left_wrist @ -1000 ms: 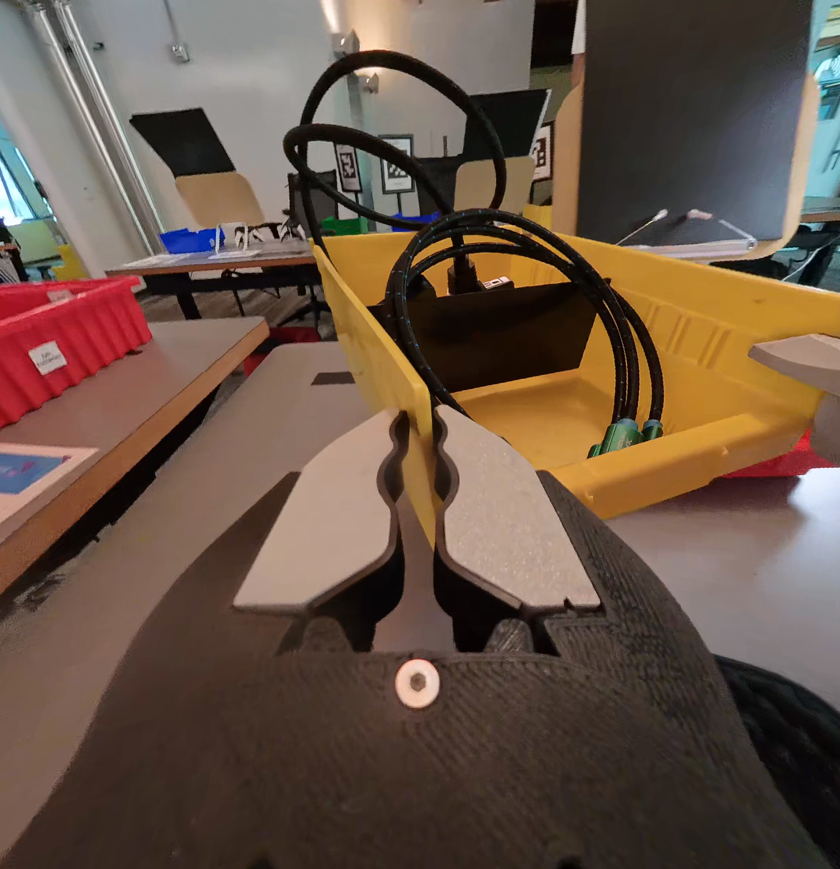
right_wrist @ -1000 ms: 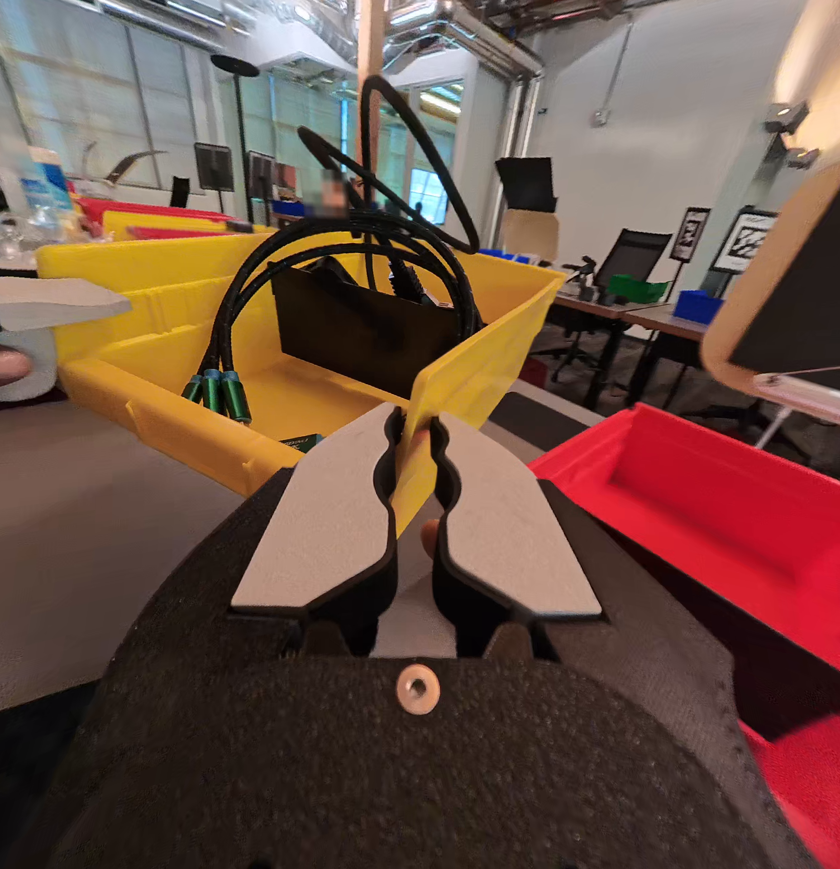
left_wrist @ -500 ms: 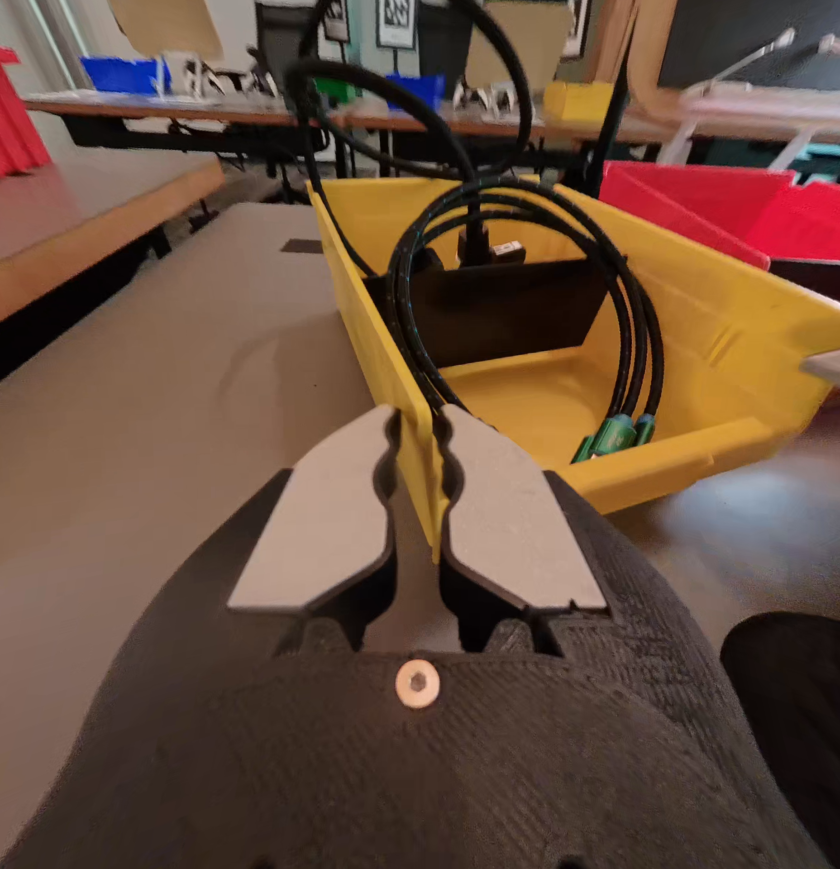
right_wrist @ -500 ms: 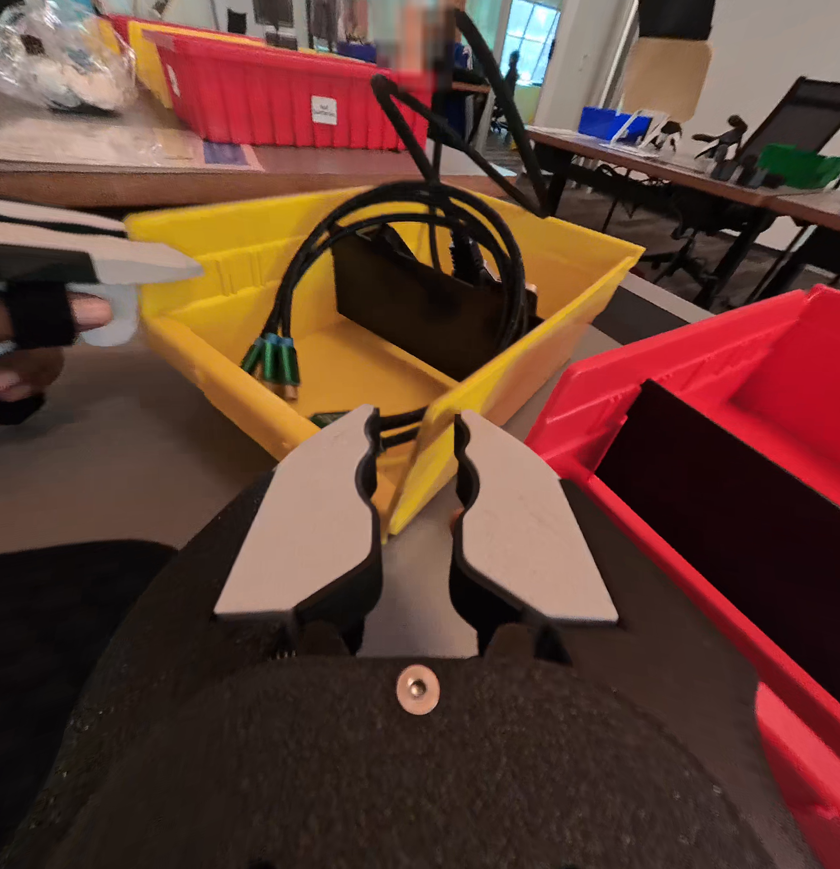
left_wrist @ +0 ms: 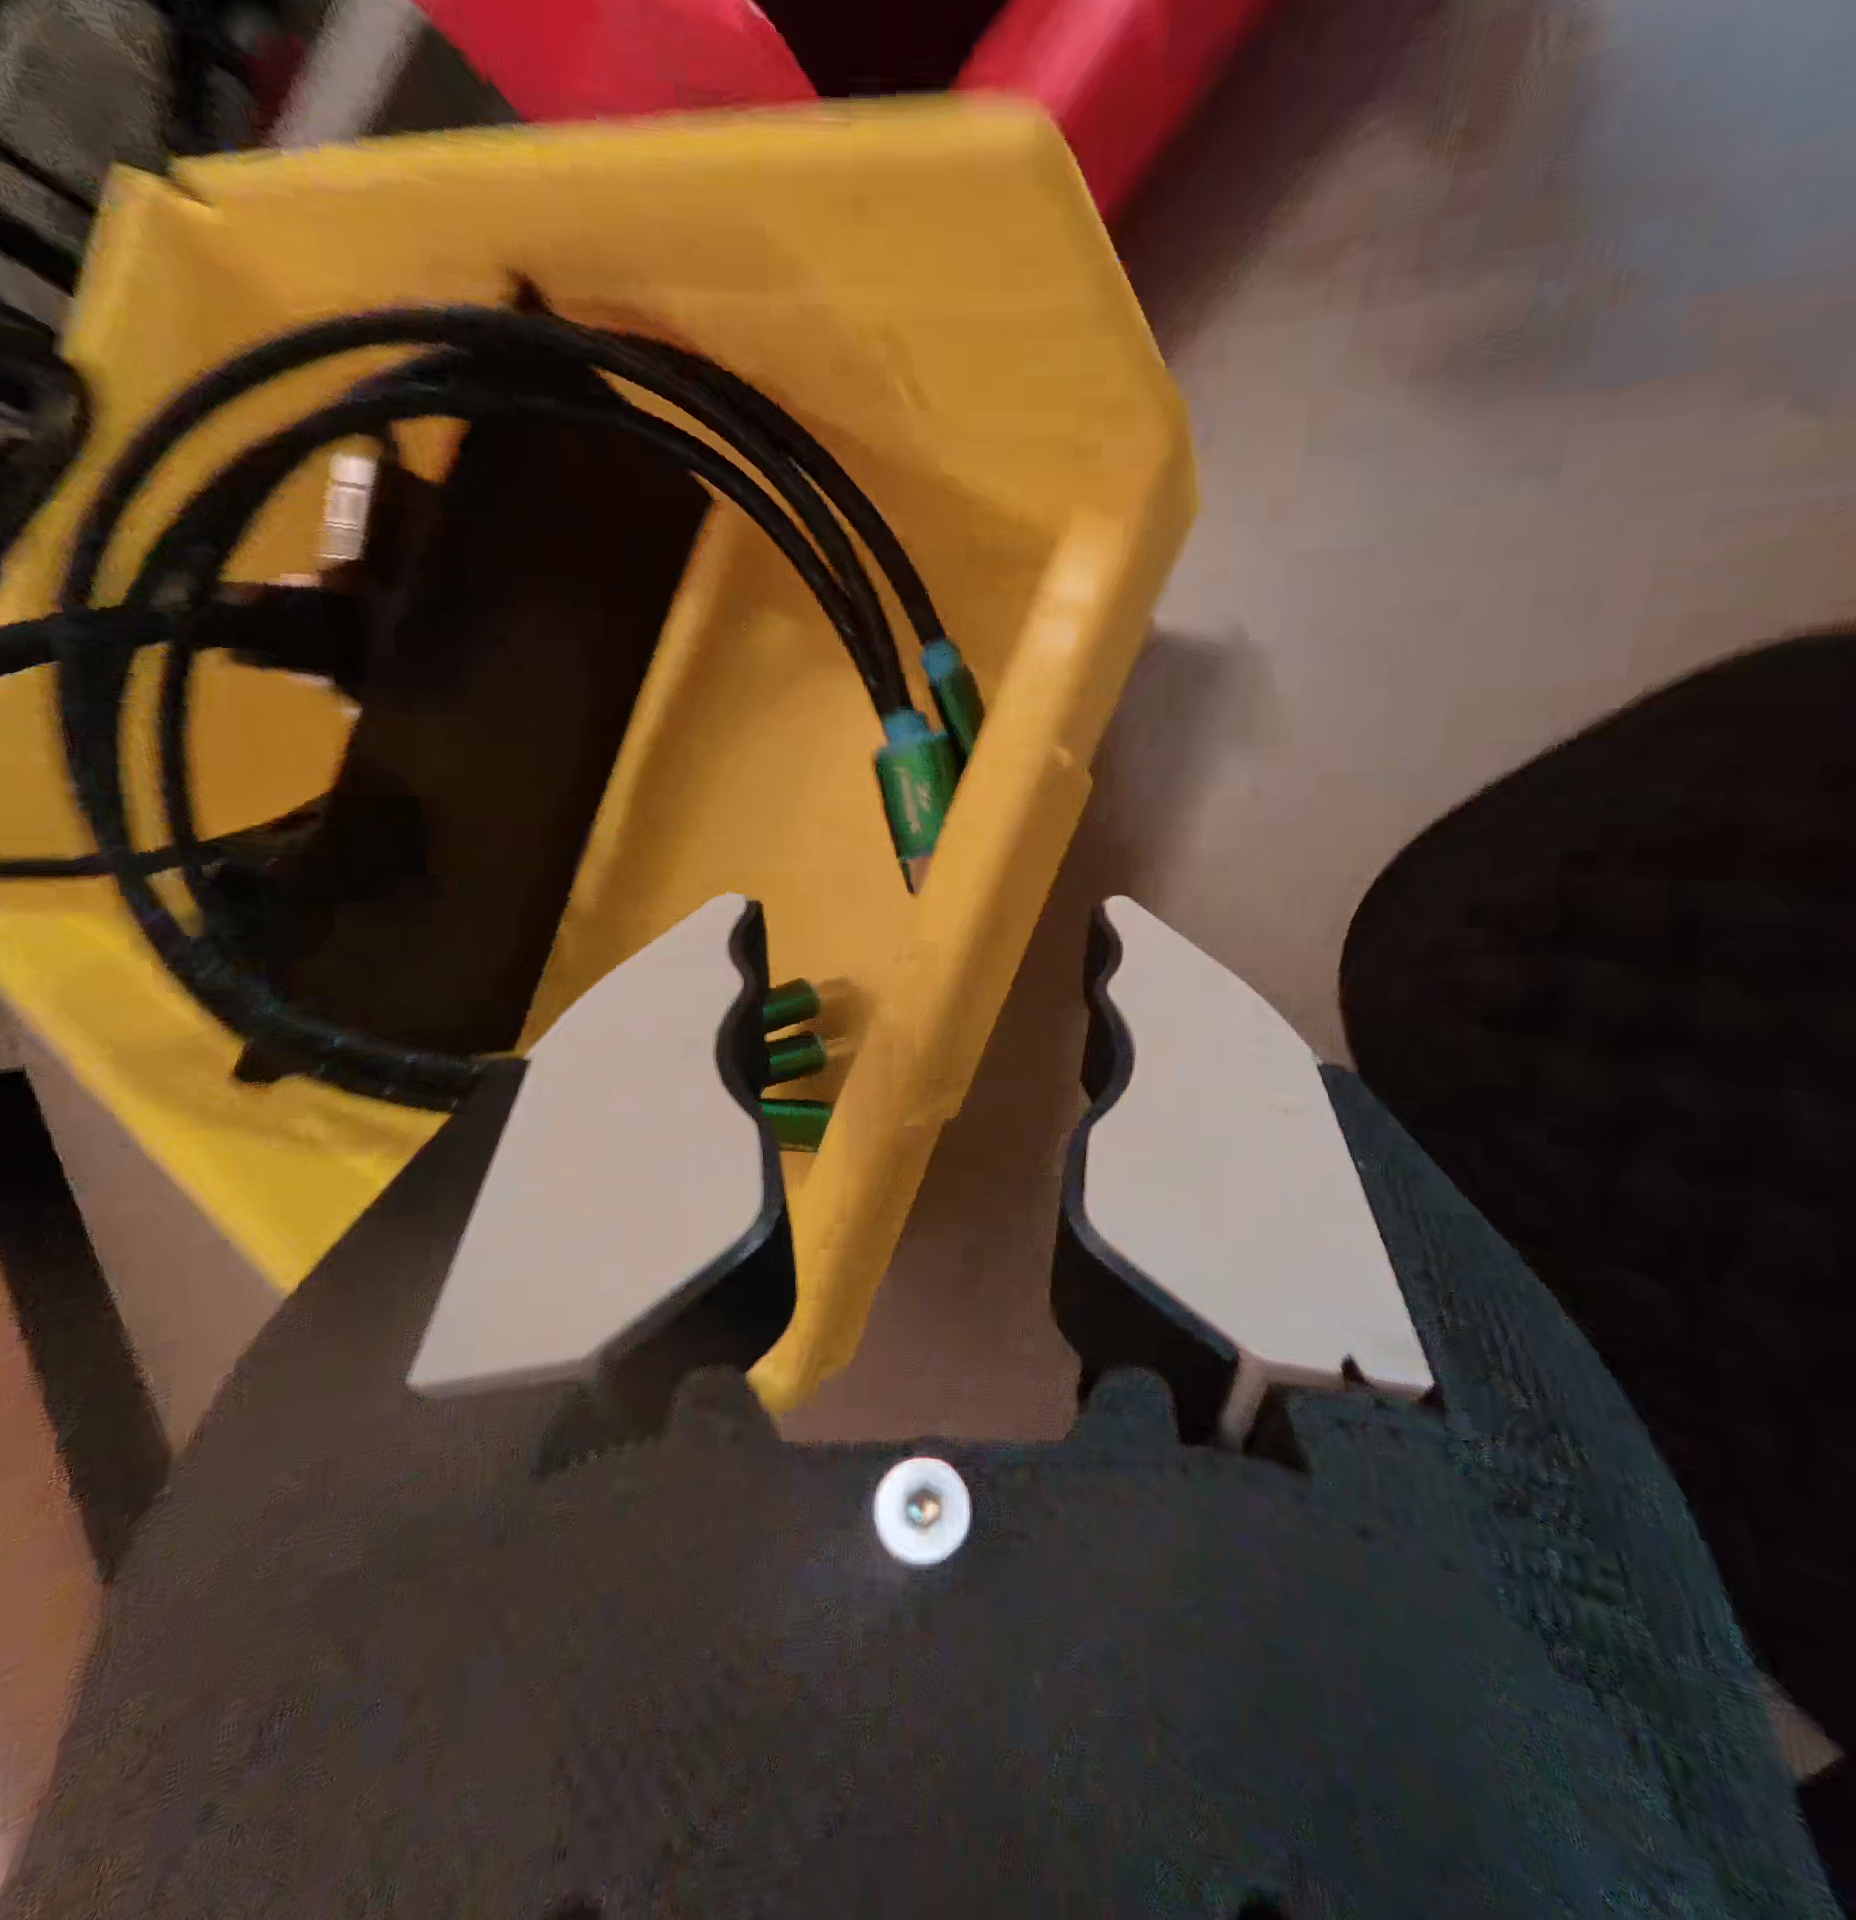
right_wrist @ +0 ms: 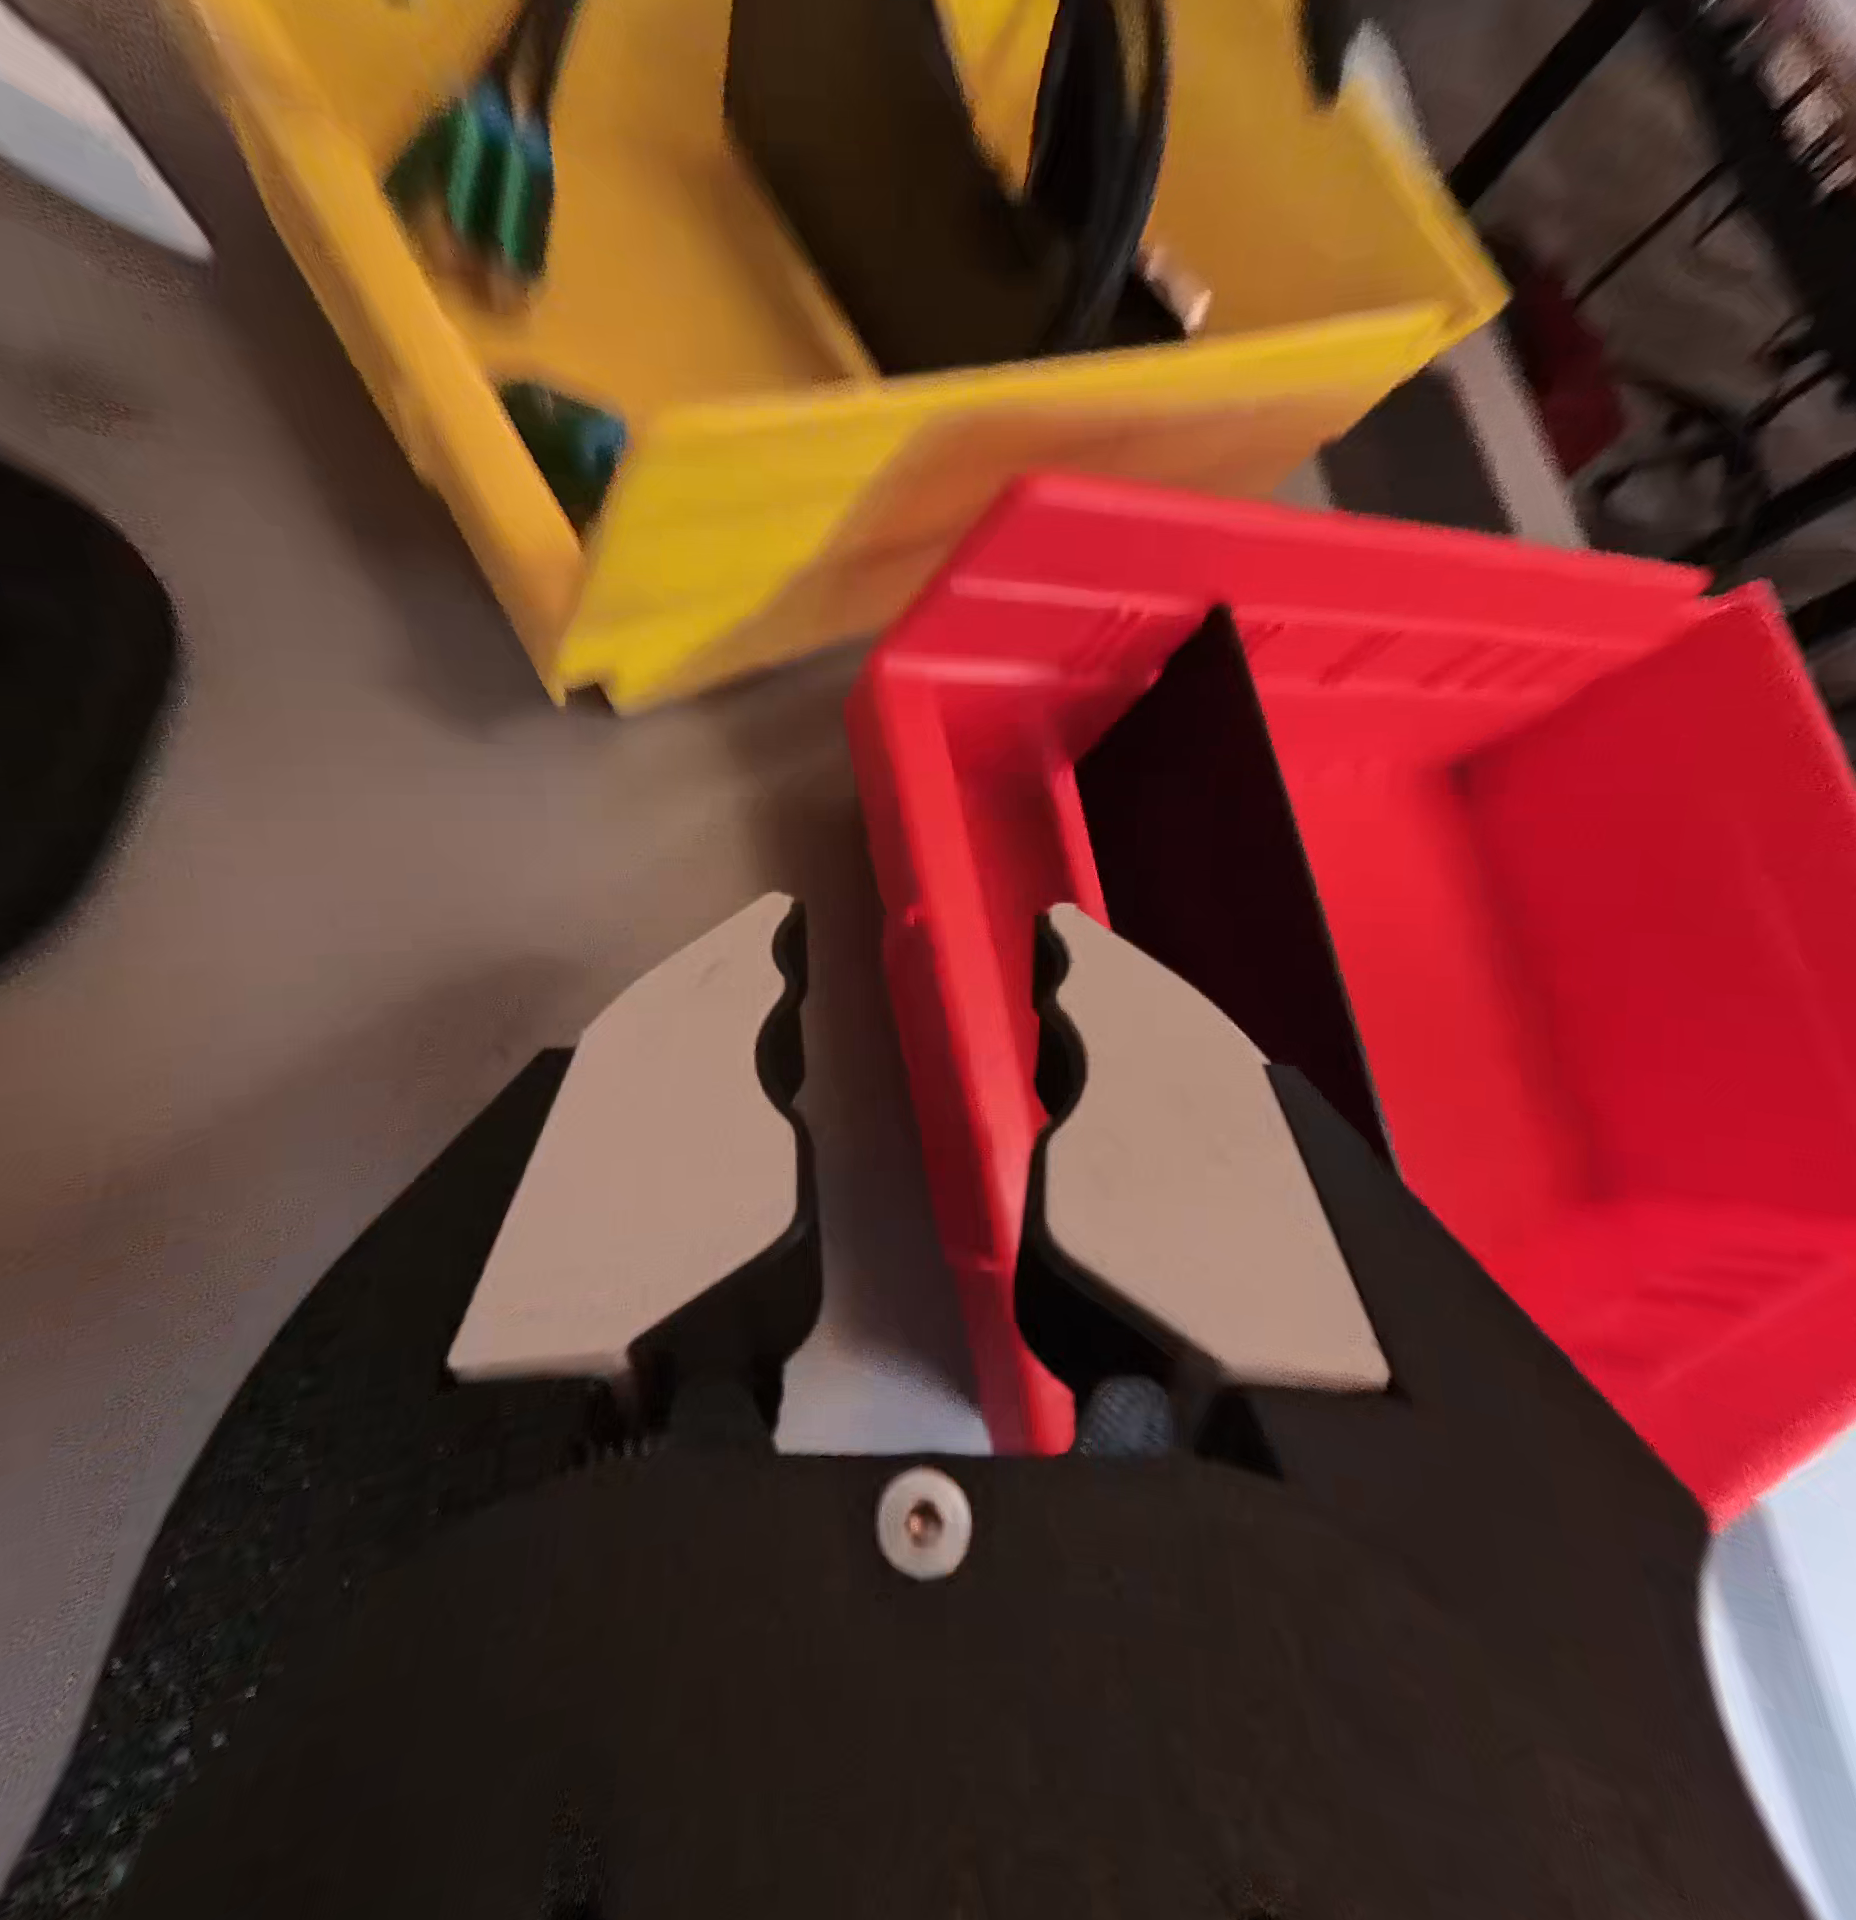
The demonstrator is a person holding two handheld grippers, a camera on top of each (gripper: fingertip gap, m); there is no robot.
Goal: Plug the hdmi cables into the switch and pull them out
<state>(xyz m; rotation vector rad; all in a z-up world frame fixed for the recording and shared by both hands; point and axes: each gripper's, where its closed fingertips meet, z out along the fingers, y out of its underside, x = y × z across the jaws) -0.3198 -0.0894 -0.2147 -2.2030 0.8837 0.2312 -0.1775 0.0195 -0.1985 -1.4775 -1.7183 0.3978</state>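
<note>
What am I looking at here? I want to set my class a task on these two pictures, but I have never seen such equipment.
No robot arm: a person holds a pair of hand-held tongs in each hand, each with a camera looking forward along its two grey fingers. One picture comes from the left tongs, the other from the right tongs. Both are open and hold nothing. The left straddle a wall of a yellow bin; the right straddle a wall of a red bin. On the grey table the yellow bin holds coiled black cables with green plugs and a black divider; the red bin, beside it, shows only a black divider. Both pictures are motion-blurred.
</note>
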